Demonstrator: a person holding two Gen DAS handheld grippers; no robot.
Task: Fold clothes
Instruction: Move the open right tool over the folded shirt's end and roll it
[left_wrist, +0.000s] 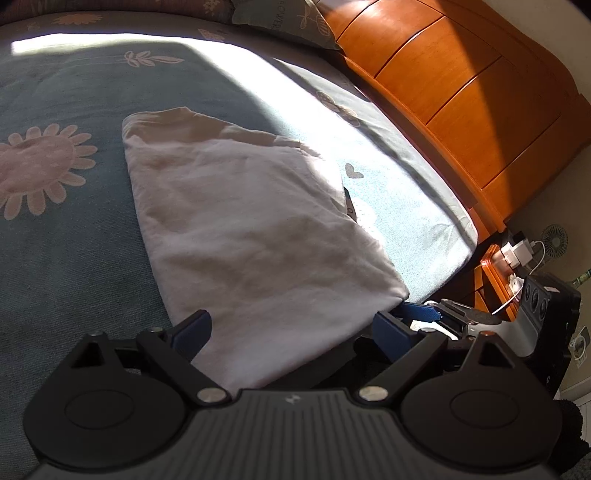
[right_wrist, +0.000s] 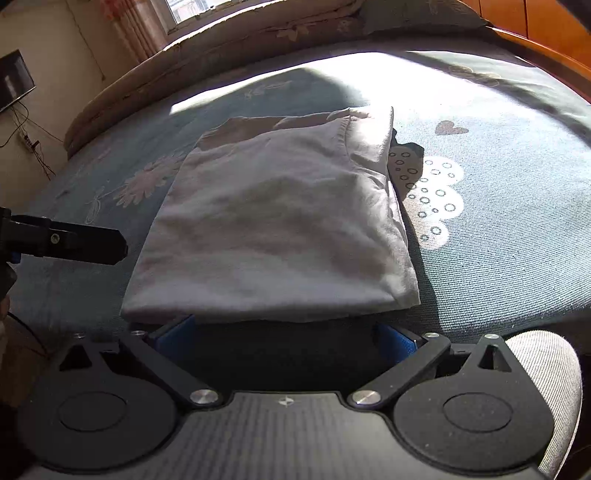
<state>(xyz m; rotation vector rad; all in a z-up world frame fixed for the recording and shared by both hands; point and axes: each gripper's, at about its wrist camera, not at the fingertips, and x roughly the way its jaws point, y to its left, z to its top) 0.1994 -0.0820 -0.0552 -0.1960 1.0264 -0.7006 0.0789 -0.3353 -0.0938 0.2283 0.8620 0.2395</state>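
Lying folded on the bed (right_wrist: 498, 192), the white garment (right_wrist: 273, 221) — both grippers (left_wrist: 284, 328) (right_wrist: 284, 332) spread wide, empty.

A folded garment (right_wrist: 273, 221) lies on the bed (right_wrist: 498, 184), just ahead of the right hand-held gripper (right_wrist: 286, 338). The left hand-held gripper (left_wrist: 291, 332) sits at the garment's near edge, its fingers on either side of the cloth. A headboard (left_wrist: 461, 92) runs along the bed's right side, a pillow (left_wrist: 280, 22) at its far end.
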